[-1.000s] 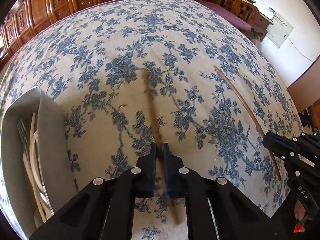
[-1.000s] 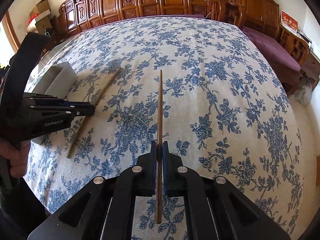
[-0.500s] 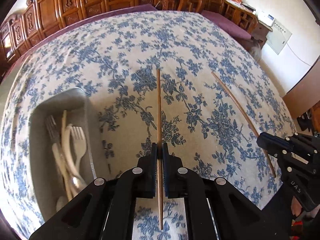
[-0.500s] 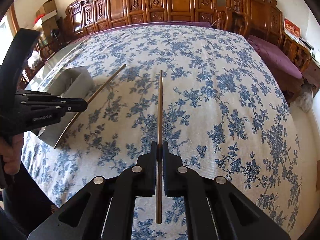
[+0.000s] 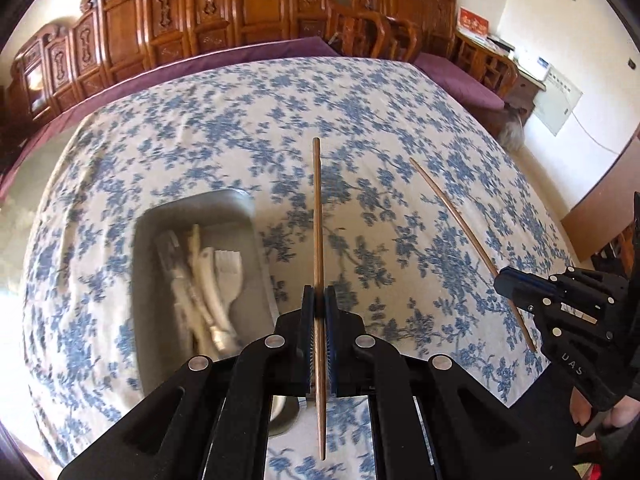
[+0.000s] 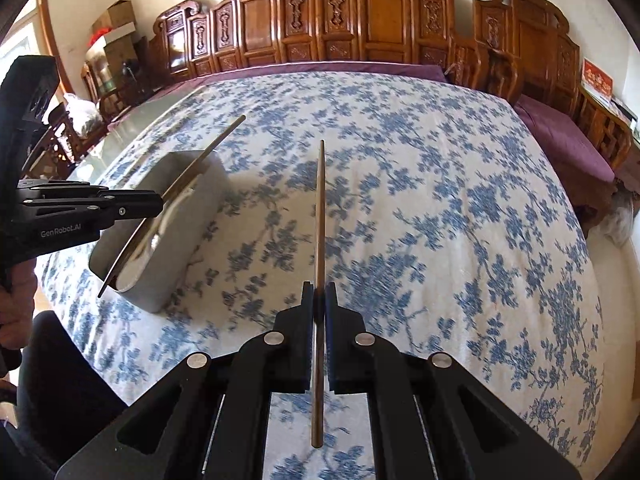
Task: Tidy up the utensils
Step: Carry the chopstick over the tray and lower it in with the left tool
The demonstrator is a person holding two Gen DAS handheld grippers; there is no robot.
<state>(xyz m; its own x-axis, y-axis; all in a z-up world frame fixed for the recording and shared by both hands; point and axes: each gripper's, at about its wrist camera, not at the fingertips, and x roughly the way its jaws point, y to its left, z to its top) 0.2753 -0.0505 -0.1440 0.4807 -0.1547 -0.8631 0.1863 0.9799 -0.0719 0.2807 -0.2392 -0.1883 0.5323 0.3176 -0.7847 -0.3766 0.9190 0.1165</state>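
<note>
At the left of the tabletop [image 5: 400,128], which is covered by a white cloth with blue flowers, stands a grey tray [image 5: 240,216]. Pale forks and spoons [image 5: 208,268] lie inside it, blurred in the left wrist view. The same tray [image 6: 192,224] shows from the side in the right wrist view, near the table's left edge.

Just right of the tray, the left gripper [image 5: 319,300] has its fingers closed on a brown chopstick [image 5: 317,216]. The stick runs straight out ahead between the pads, its tip raised over the cloth and its back end poking out behind the fingers. From the right wrist view this left gripper [image 6: 158,202] hangs over the tray with its chopstick [image 6: 200,164] slanting across the tray's top.

Further right, the right gripper [image 6: 319,300] has its fingers clamped on a second chopstick [image 6: 320,216], also pointing forward above the cloth. In the left wrist view that right gripper [image 5: 500,280] sits at the right edge, its chopstick [image 5: 452,208] angling away up-left.

Carved wooden furniture [image 6: 360,16] lines the far wall.
</note>
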